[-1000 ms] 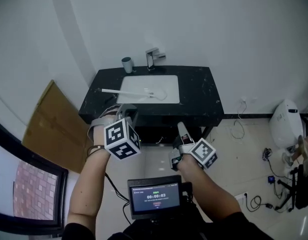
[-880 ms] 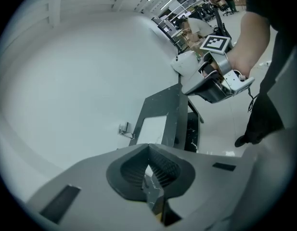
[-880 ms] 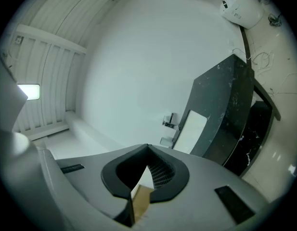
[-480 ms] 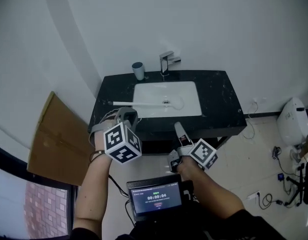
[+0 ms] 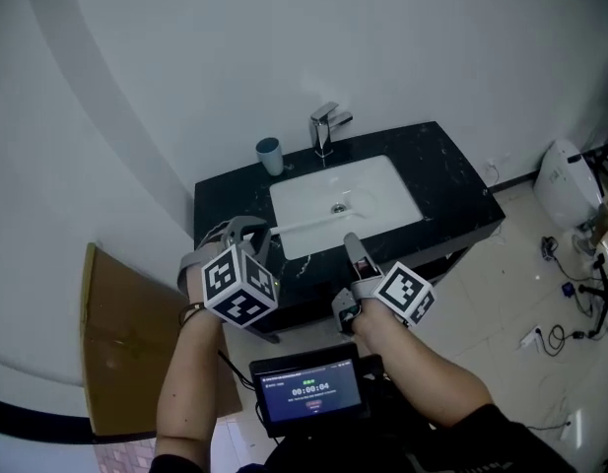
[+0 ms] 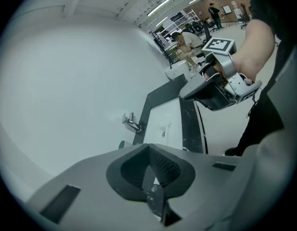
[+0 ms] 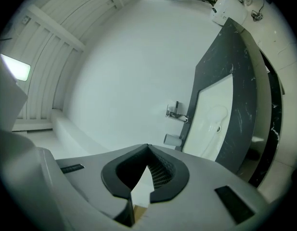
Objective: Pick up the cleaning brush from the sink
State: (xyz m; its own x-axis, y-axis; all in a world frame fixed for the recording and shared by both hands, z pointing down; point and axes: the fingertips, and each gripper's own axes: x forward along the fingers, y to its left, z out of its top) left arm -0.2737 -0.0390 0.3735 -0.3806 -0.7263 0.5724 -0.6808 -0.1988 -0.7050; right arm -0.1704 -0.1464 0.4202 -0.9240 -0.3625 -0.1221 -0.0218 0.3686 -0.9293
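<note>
The cleaning brush is white with a long thin handle. It lies across the left rim of the white sink, with its head in the basin near the drain. The sink is set in a black marble counter. My left gripper hovers over the counter's front left edge, short of the handle end, jaws shut and empty. My right gripper is held in front of the counter's front edge, shut on nothing. Both gripper views look along shut jaws toward the sink.
A chrome faucet and a grey-blue cup stand behind the basin. A cardboard sheet leans on the wall at the left. A white appliance and cables sit on the floor at the right. A small screen hangs below my hands.
The person has stepped toward the counter, so the sink is closer and more to the right in view. Both grippers came forward with it and stayed shut.
</note>
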